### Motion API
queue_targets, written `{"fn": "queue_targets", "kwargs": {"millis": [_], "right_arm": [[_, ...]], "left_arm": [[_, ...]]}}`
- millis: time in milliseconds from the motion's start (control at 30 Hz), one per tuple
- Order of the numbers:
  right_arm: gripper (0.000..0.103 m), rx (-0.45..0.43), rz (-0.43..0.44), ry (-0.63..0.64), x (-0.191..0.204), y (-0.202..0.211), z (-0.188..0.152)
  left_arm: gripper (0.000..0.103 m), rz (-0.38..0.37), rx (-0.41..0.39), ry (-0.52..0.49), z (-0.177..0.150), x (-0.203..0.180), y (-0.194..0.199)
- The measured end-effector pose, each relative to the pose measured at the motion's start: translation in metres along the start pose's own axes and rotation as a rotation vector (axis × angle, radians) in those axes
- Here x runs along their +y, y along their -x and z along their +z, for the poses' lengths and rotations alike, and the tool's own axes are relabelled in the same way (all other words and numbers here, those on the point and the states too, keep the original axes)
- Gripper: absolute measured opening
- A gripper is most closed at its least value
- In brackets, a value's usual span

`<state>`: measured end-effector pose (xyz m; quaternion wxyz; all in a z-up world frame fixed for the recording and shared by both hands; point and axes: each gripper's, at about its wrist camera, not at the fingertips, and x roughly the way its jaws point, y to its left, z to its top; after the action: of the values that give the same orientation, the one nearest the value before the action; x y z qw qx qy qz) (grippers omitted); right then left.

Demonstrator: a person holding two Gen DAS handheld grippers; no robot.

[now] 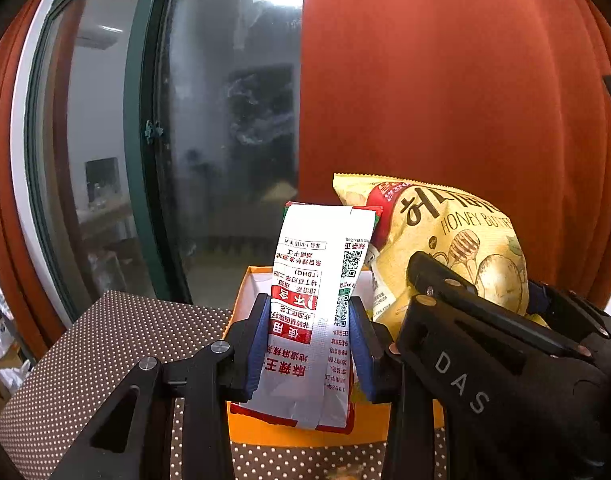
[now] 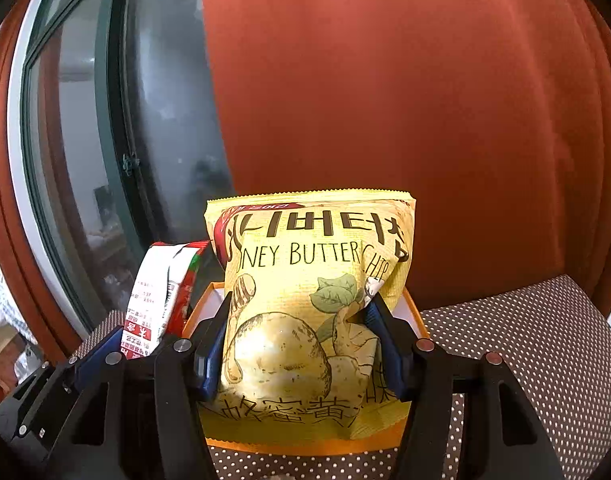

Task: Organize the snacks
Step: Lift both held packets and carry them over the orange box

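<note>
Two packets are up at once, each clamped upright over the orange box (image 1: 241,292) on the dotted table (image 1: 105,340). From the left wrist, the left gripper (image 1: 310,344) has its blue pads pressed on the sides of a white-and-red packet (image 1: 317,280), jaws narrow; this view shows the packet's printed back and QR code, and the right gripper's black body crossing in from the right, just beside it. From the right wrist, the right gripper (image 2: 301,344) is about half open, squeezing the lower half of a yellow chip bag (image 2: 305,300), whose full front only this view shows; the white-and-red packet (image 2: 157,292) shows as a sliver to its left. Both packets nearly touch above the box. The box's rim (image 2: 417,320) sits near the table's far edge, against a red curtain (image 2: 425,120); bare dotted table (image 2: 525,340) opens to the right, less to the left toward the window (image 1: 105,140).
</note>
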<state>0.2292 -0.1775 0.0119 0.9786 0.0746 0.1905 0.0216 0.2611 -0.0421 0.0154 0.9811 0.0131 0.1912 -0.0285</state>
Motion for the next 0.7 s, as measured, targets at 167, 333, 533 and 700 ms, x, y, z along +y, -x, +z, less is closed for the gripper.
{"fn": "queue_targets", "kwargs": {"millis": [167,333,533,700], "right_arm": [[0.064,0.000,0.010,0.005,-0.001,-0.021,0.004],[0.064,0.001,-0.012,0.010,-0.008,-0.039,0.002],[0.064,0.020,-0.092,0.029,-0.020,-0.060,-0.005],[0.064,0.062,-0.141,0.028,-0.031,-0.082,-0.014]], "left_arm": [[0.038,0.025,0.011,0.004,0.008,0.001,-0.021],[0.038,0.013,0.039,0.002,0.008,-0.004,-0.050],[0.038,0.012,0.107,-0.012,0.005,-0.016,-0.085],[0.043,0.000,0.168,-0.016,-0.001,-0.024,-0.113]]}}
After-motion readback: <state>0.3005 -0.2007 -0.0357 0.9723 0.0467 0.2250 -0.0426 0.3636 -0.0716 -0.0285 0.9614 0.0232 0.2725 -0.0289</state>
